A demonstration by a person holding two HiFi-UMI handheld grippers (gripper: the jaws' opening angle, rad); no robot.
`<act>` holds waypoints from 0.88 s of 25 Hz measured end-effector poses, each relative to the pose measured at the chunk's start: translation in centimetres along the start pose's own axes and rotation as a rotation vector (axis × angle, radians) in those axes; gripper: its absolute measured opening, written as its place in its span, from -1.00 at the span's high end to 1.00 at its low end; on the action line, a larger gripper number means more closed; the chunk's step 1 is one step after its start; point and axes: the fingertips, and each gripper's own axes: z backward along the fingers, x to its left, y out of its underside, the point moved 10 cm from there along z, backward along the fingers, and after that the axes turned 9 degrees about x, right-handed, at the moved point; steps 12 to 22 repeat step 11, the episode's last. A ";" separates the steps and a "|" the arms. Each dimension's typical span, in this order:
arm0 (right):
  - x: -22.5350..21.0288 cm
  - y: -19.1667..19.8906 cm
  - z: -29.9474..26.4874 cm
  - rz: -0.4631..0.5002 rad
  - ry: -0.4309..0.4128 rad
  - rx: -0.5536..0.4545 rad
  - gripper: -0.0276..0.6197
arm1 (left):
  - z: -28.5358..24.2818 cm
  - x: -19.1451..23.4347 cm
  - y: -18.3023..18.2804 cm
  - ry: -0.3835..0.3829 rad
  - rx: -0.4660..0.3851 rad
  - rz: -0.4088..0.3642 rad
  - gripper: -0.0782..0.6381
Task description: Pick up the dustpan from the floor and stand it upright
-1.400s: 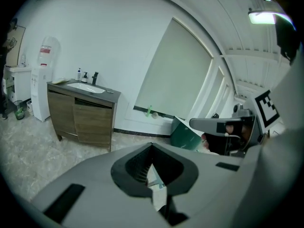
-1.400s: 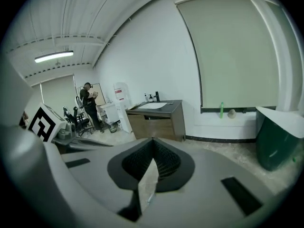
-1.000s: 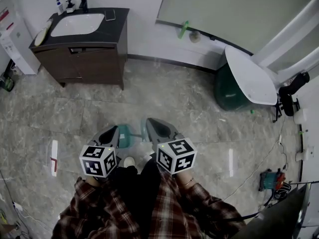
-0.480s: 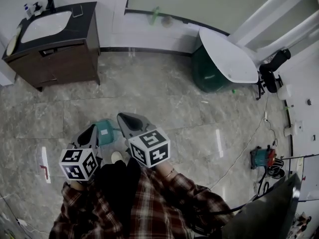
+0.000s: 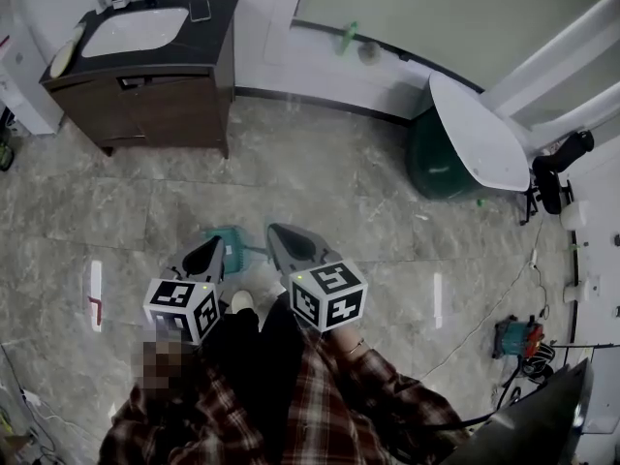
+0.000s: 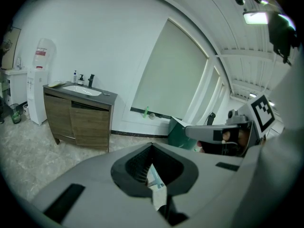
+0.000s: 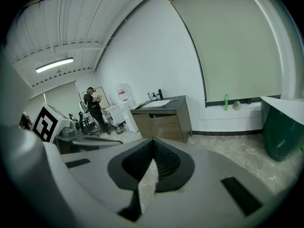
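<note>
Seen from the head view, a teal dustpan (image 5: 235,246) lies flat on the grey stone floor (image 5: 339,201), just ahead of the person's feet. The left gripper (image 5: 216,245) hangs over its left edge and the right gripper (image 5: 275,230) is just to its right. Both grippers have their jaws closed together and hold nothing.

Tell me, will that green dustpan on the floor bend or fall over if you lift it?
The dustpan looks like moulded plastic, so it is probably stiff and light. It lies on the smooth tiled floor, so a push would likely slide it, not roll it. Stood upright on a narrow edge, it may tip.
</note>
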 end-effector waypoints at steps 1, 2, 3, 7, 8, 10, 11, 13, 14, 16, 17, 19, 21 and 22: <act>0.1 0.0 -0.1 0.002 -0.002 0.001 0.88 | 0.1 0.1 0.1 -0.003 -0.001 0.003 0.78; 0.1 0.0 -0.1 0.005 -0.004 0.002 0.88 | 0.2 0.1 0.2 -0.005 -0.002 0.005 0.78; 0.2 -0.1 -0.1 0.008 -0.005 0.003 0.88 | 0.3 0.1 0.2 -0.007 -0.002 0.006 0.78; 0.2 -0.3 -0.1 0.012 -0.006 0.008 0.88 | 0.5 0.0 0.1 -0.004 -0.001 0.002 0.78; 0.2 -0.3 -0.1 0.013 -0.004 0.010 0.88 | 0.5 0.0 0.1 -0.002 0.000 0.000 0.78; 0.3 -0.3 -0.1 0.015 -0.002 0.014 0.88 | 0.5 0.0 0.2 0.003 0.003 -0.003 0.78; 0.4 -0.2 -0.1 0.016 -0.001 0.016 0.89 | 0.6 0.0 0.2 0.005 0.005 -0.004 0.78; 0.4 -0.2 -0.1 0.016 -0.001 0.016 0.89 | 0.6 0.0 0.2 0.005 0.005 -0.004 0.78; 0.4 -0.2 -0.1 0.016 -0.001 0.016 0.89 | 0.6 0.0 0.2 0.005 0.005 -0.004 0.78; 0.4 -0.2 -0.1 0.016 -0.001 0.016 0.89 | 0.6 0.0 0.2 0.005 0.005 -0.004 0.78; 0.4 -0.2 -0.1 0.016 -0.001 0.016 0.89 | 0.6 0.0 0.2 0.005 0.005 -0.004 0.78; 0.4 -0.2 -0.1 0.016 -0.001 0.016 0.89 | 0.6 0.0 0.2 0.005 0.005 -0.004 0.78; 0.4 -0.2 -0.1 0.016 -0.001 0.016 0.89 | 0.6 0.0 0.2 0.005 0.005 -0.004 0.78; 0.4 -0.2 -0.1 0.016 -0.001 0.016 0.89 | 0.6 0.0 0.2 0.005 0.005 -0.004 0.78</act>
